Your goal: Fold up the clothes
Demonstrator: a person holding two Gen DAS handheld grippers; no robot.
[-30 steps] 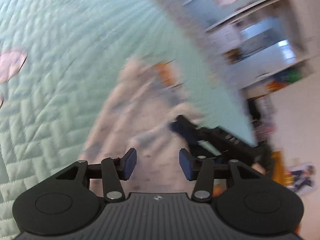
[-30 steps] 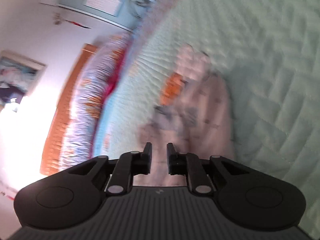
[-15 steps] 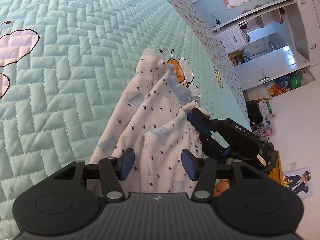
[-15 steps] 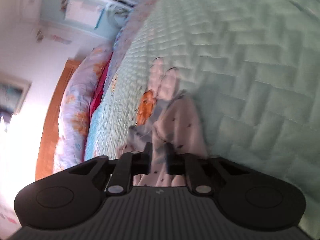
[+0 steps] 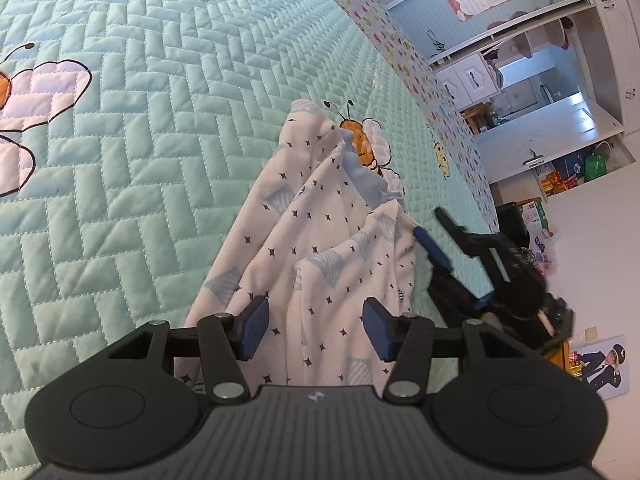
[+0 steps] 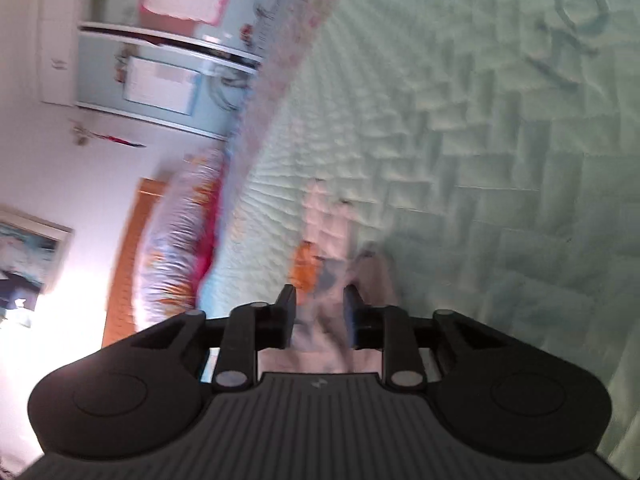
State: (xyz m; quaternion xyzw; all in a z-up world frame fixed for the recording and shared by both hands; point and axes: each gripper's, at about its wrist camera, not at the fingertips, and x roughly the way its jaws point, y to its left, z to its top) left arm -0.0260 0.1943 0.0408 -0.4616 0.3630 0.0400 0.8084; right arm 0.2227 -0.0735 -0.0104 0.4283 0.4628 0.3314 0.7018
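Since half a second ago, the right gripper [image 6: 319, 312] has let go — its jaws are opening, the white starred garment [image 5: 320, 248] loose between them. Left gripper [image 5: 316, 330] stands apart over the crumpled garment on the green quilt [image 5: 140, 140]. Better spread it flat first — then fold.

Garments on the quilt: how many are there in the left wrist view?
1. The white star-print garment lies crumpled on the mint quilt, running from the left gripper up to the printed bee. Its folds could hide another piece.
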